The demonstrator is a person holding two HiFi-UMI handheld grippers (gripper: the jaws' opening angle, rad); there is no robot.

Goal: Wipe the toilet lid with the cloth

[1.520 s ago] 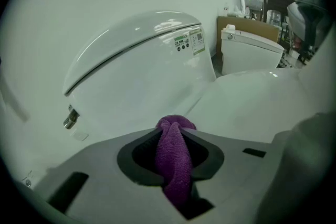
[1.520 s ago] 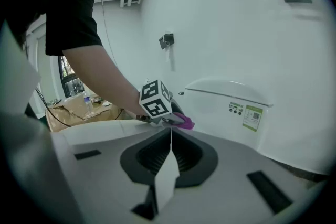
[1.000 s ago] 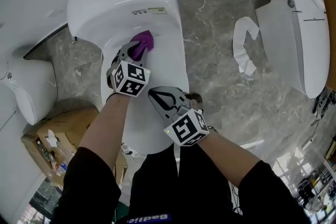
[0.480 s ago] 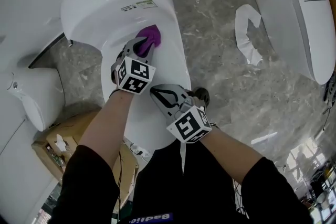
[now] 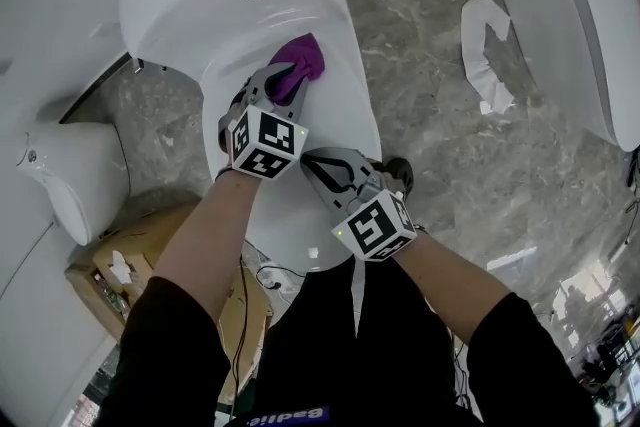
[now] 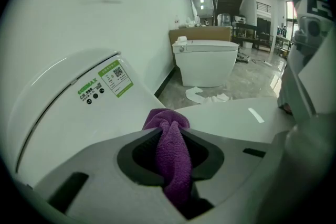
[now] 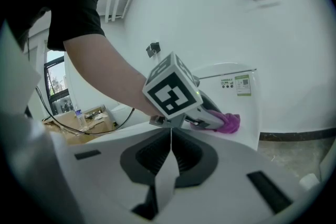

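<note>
Left fingers [image 6: 231,136] around bunched purple cloth [image 6: 173,157]

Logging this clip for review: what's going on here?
A person is wiping a white toilet lid using hand-held grippers. The left gripper is clamped on a purple cloth and presses it onto the lid near the hinge end. The right gripper, jaws together, hovers over the lid just behind the left one.

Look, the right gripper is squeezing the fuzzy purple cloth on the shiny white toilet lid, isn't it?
Not the right one. The left gripper is squeezing the fuzzy purple cloth on the shiny white toilet lid. The left gripper view shows the cloth pinched between its jaws.
</note>
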